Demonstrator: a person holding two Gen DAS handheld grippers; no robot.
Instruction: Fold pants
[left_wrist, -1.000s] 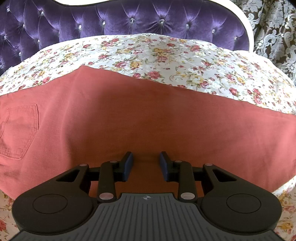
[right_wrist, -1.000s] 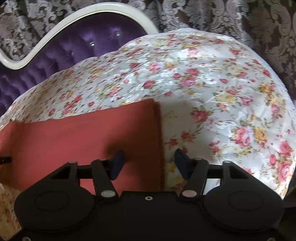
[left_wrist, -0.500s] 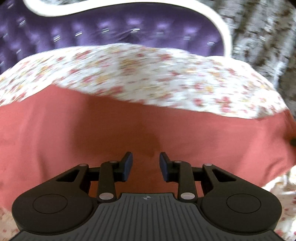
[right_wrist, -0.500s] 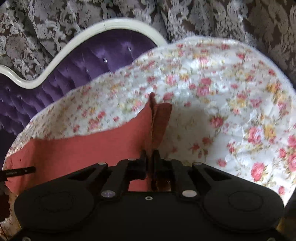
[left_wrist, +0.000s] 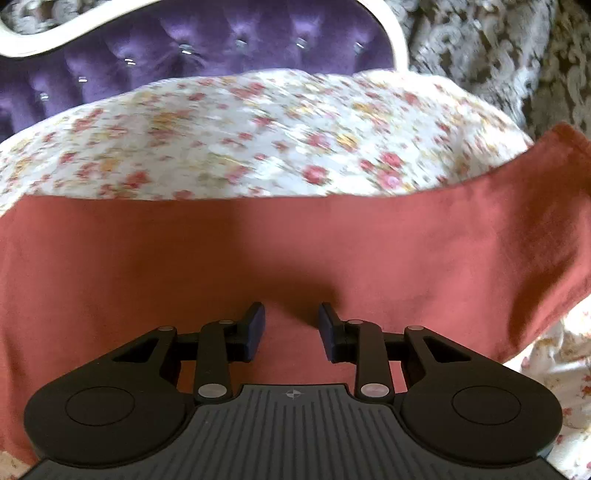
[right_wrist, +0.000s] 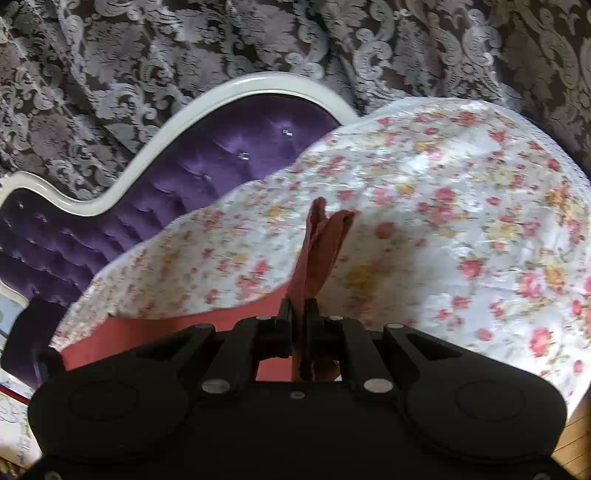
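Note:
The rust-red pants (left_wrist: 295, 251) lie spread across the floral bedspread (left_wrist: 258, 140). My left gripper (left_wrist: 291, 326) is open, hovering low over the middle of the pants, with nothing between its blue pads (left_wrist: 255, 328). My right gripper (right_wrist: 303, 314) is shut on the leg end of the pants (right_wrist: 317, 251) and holds it lifted above the bedspread (right_wrist: 443, 221); the hem sticks up past the fingers. In the left wrist view that raised end (left_wrist: 565, 155) rises at the right.
A purple tufted headboard (left_wrist: 207, 48) with a white frame (right_wrist: 258, 85) stands behind the bed. A grey patterned curtain (right_wrist: 332, 37) hangs behind it. The bed's edge falls off at the right, with wooden floor (right_wrist: 576, 435) below.
My right gripper closed on the leg end of the pants and lifted it off the bedspread. My left gripper shifted right along the pants, staying open.

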